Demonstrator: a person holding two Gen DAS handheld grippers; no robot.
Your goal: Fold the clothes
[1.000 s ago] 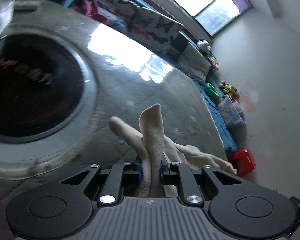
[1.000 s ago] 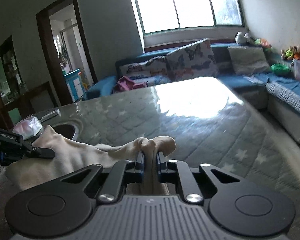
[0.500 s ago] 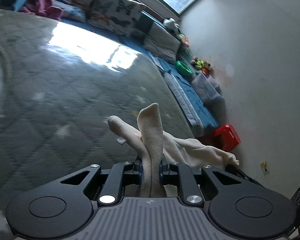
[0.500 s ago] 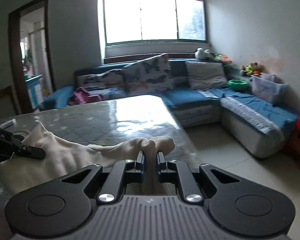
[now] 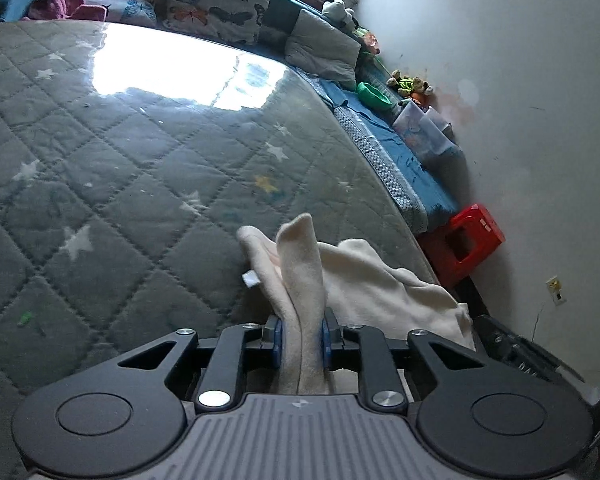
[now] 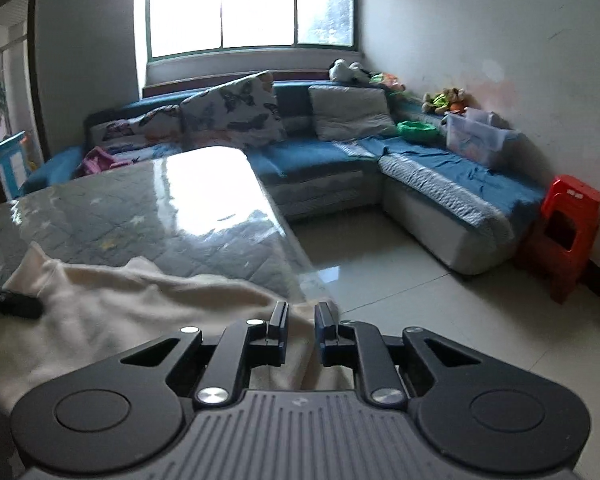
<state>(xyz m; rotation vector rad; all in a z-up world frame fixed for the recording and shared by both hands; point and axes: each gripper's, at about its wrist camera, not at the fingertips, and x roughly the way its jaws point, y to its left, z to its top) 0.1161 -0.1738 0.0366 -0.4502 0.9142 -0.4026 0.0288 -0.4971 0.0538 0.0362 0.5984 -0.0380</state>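
Note:
A cream garment (image 5: 364, 276) lies along the near right edge of the quilted grey table (image 5: 140, 152). My left gripper (image 5: 302, 336) is shut on an upright fold of it that sticks up between the pads. In the right wrist view the same garment (image 6: 132, 304) spreads flat over the table corner, with the left gripper's black fingertip (image 6: 16, 306) on its far left end. My right gripper (image 6: 301, 332) hovers over the garment's near right edge. Its jaws stand slightly apart with no cloth rising between them.
A blue corner sofa (image 6: 340, 156) with butterfly cushions (image 6: 232, 116) runs behind and right of the table. A red plastic stool (image 6: 568, 224) stands by the wall. Tiled floor (image 6: 400, 276) lies right of the table edge.
The fold that stood up between the right gripper's pads is gone; those jaws have parted and the garment has dropped flat. The left gripper still holds its fold and has swung rightward.

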